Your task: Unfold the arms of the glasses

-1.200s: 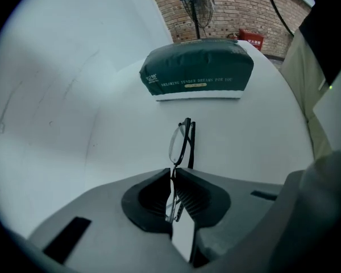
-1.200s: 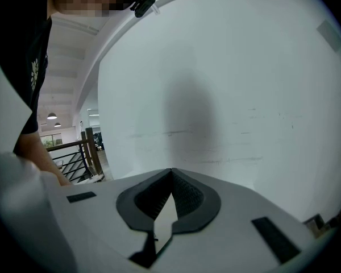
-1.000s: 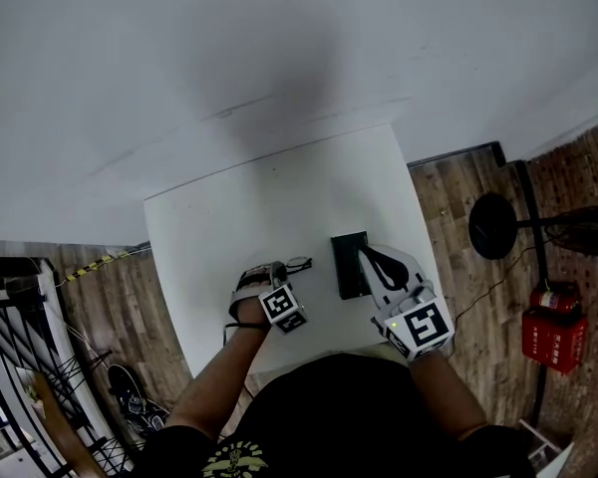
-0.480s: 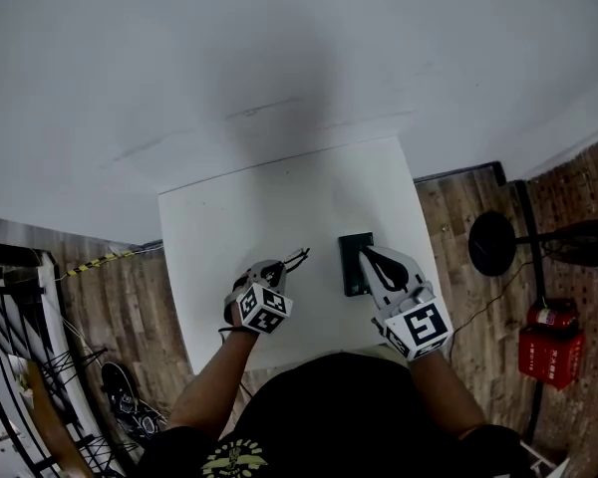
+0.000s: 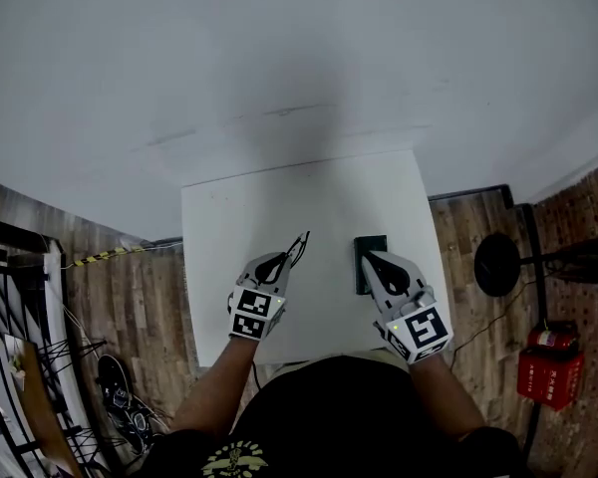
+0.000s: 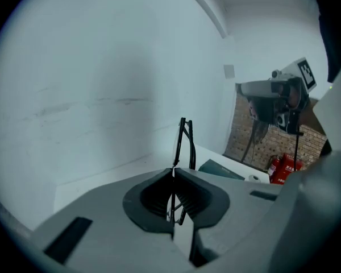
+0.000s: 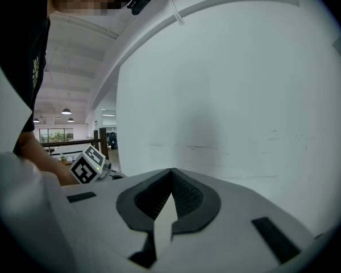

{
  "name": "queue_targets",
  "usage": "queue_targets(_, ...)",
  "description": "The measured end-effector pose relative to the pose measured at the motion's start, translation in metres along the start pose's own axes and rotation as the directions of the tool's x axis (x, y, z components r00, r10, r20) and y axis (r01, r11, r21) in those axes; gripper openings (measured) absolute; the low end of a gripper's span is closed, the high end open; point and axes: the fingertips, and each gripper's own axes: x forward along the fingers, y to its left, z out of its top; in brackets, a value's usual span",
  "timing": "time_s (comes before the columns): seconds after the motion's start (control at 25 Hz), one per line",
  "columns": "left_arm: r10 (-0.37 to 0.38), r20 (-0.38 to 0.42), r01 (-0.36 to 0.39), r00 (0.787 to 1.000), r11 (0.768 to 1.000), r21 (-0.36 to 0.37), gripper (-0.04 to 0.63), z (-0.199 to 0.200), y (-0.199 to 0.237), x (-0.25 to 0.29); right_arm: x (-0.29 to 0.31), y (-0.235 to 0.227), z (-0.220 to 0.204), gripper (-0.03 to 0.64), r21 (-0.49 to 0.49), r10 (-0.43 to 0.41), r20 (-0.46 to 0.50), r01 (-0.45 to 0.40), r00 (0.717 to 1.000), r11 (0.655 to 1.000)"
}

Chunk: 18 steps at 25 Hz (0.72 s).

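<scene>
While the left tool (image 5: 277,264) pinches the glasses (image 6: 185,142) above the tabletop's (image 5: 279,197) front-left part and the right tool (image 5: 371,260) is closed on nothing, the thin, light frame looks fragile, so an arm's free tip seems the place to grip.

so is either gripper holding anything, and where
Left gripper pinches the glasses at one end, which part is unclear. Right gripper is shut, empty.

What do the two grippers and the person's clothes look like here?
Both the left gripper and the right gripper have pale grey shells that taper to a tip, with dark ribbed pads inside. Each carries a white cube with black square markers. The person wears a black shirt with a yellowish print.
</scene>
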Motion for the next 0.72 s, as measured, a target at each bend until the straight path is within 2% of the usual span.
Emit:
queue_targets(0.2,0.015,0.137,-0.008,0.991,0.999,-0.049,0.021,0.034,0.004,-0.039,-0.001,0.023,0.011,0.000,-0.020,0.024,0.018,-0.023,1.000,1.000)
queue_targets(0.36,0.013,0.231,0.004,0.973,0.997,-0.075,0.021,0.057,0.004,-0.069,0.001,0.041,0.019,0.000,-0.038,0.042,0.030,-0.040,0.999,0.998)
queue_targets(0.72,-0.002,0.359,0.035,0.933,0.996,-0.085,0.021,0.083,-0.013,-0.131,-0.007,0.090,0.046,0.000,-0.058,0.094,0.083,-0.090,0.992,0.994)
